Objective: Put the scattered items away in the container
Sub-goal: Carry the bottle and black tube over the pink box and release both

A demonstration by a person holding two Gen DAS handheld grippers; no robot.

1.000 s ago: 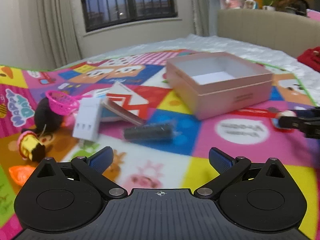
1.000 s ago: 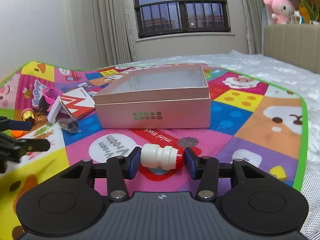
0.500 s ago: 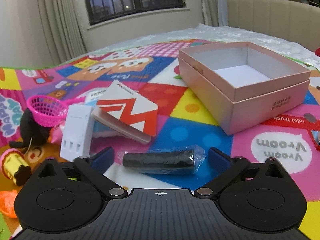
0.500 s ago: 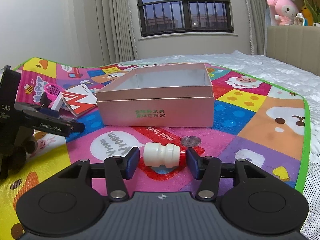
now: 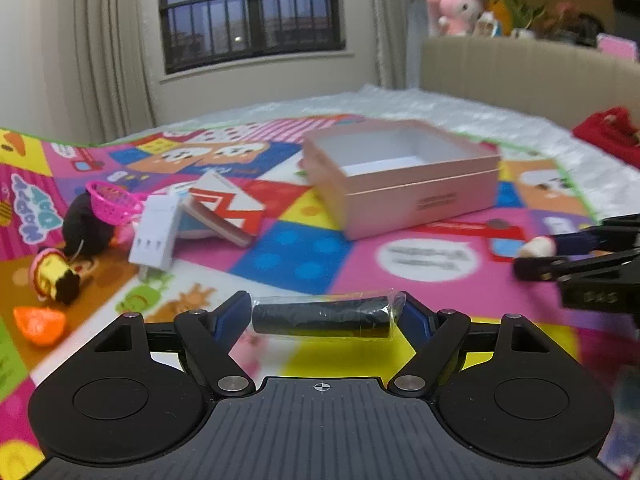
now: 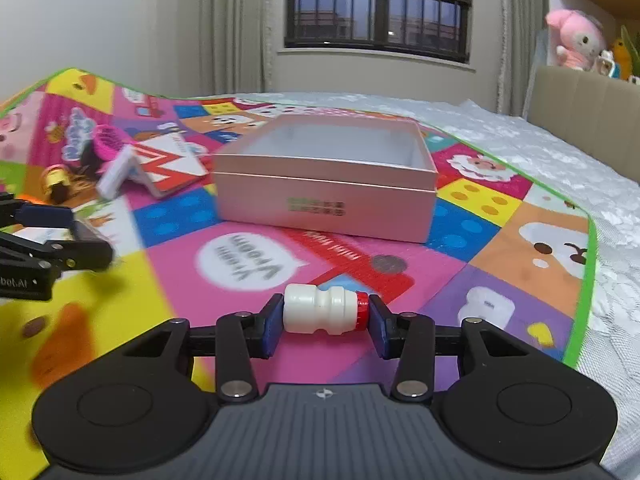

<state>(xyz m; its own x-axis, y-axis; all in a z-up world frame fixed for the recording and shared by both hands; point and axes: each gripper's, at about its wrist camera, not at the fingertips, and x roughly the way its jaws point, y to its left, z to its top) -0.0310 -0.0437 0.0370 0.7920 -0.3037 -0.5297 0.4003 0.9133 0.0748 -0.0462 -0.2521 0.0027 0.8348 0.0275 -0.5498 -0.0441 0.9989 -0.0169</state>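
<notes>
My left gripper (image 5: 322, 314) has its jaws closing on a black roll in clear wrap (image 5: 320, 318); both blue pads touch its ends and it hangs crosswise above the play mat. My right gripper (image 6: 322, 316) is closing too, its pads pressed on a small white bottle with a red cap (image 6: 316, 314), held sideways. The open pink box (image 5: 420, 204) (image 6: 324, 200) stands on the mat ahead of both grippers, with nothing visible inside. In the left wrist view the right gripper (image 5: 560, 256) shows at the right edge. The left gripper (image 6: 60, 236) shows at the left edge of the right wrist view.
Left of the box lie a red-and-white card pack (image 5: 224, 208), a white block (image 5: 156, 236), a pink toy basket (image 5: 110, 200) on a black plush (image 5: 84, 228), a yellow toy (image 5: 54, 274) and an orange piece (image 5: 40, 324). A red cloth (image 5: 612, 136) lies on the white bedding.
The left gripper went forward around the black roll, closed on it and drew back with it. The right gripper closed on the white bottle and lifted it slightly.
</notes>
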